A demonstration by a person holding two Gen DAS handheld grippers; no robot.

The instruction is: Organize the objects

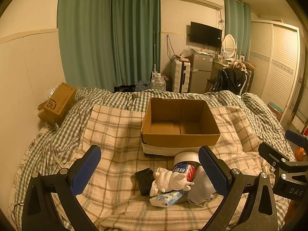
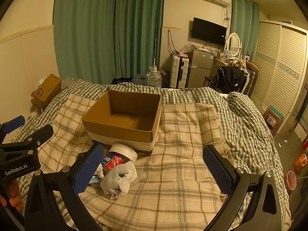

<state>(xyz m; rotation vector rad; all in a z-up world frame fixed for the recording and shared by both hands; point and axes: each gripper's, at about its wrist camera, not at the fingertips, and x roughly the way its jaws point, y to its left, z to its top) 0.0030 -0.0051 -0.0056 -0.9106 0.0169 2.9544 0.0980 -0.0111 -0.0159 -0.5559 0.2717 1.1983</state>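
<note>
An open, empty cardboard box [image 1: 181,134] [image 2: 123,130] stands on the plaid blanket. In front of it lies a small pile: a white-lidded jar with a red and blue label [image 1: 185,166] [image 2: 120,156], a white figurine [image 1: 170,180], a black pouch [image 1: 145,180], a blue-white packet [image 1: 167,198] and a grey sock [image 1: 202,188] [image 2: 119,179]. My left gripper [image 1: 150,170] hangs open above the pile, touching nothing. My right gripper [image 2: 154,168] is open over bare blanket, the pile beside its left finger.
The plaid blanket [image 2: 182,134] covers a bed with a green checked duvet [image 1: 119,98]. A brown parcel box [image 1: 59,103] leans by the left wall. Beyond the bed stand a water jug [image 2: 154,78], suitcase, small fridge and wardrobe. A stool [image 2: 274,118] stands at the right bedside.
</note>
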